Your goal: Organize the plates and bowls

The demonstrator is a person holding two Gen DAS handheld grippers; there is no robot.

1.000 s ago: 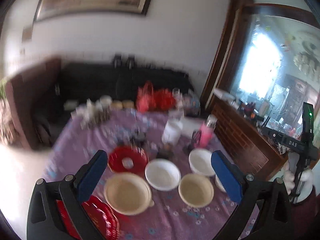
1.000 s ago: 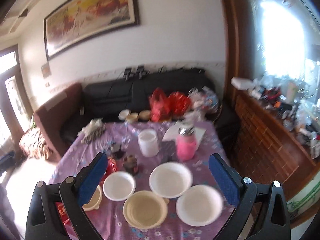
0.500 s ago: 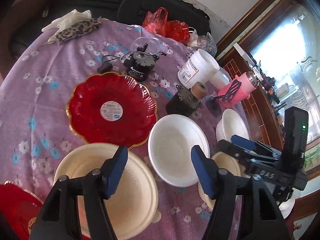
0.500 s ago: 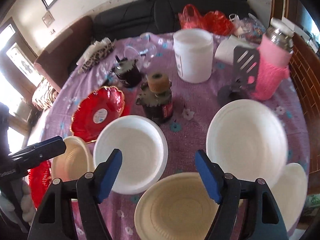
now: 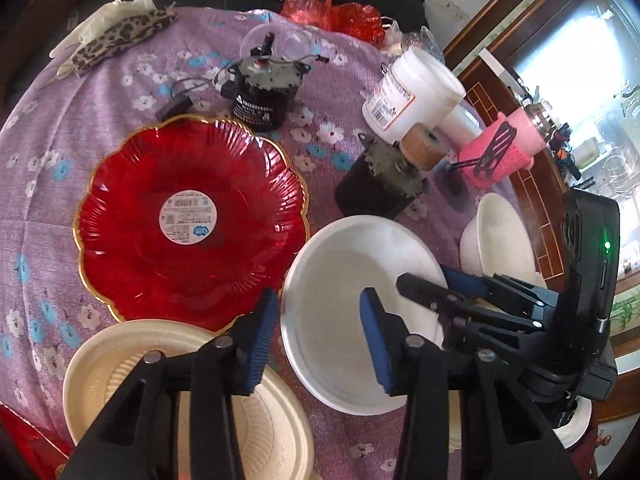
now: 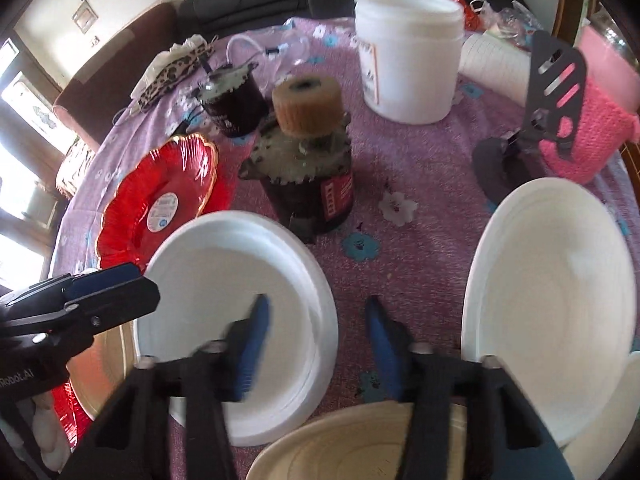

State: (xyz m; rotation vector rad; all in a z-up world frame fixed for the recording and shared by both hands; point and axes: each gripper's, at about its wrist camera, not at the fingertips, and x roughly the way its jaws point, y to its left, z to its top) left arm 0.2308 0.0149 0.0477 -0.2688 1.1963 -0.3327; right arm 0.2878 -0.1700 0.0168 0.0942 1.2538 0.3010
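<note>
Between closing left gripper (image 5: 316, 338) jaws: white bowl (image 5: 352, 280) rim.

Both hand-held grippers, left (image 5: 316, 340) & right (image 6: 316, 344), dropped twd white bowl (image 5: 360, 320), jaws closing.

My right gripper (image 6: 316, 344) is smeared with blur as its jaws close. Below it, the cream bowl (image 6: 352, 448) is cut by the frame edge; my left gripper's (image 5: 316, 340) arms hide another cream bowl (image 5: 120, 384).
</note>
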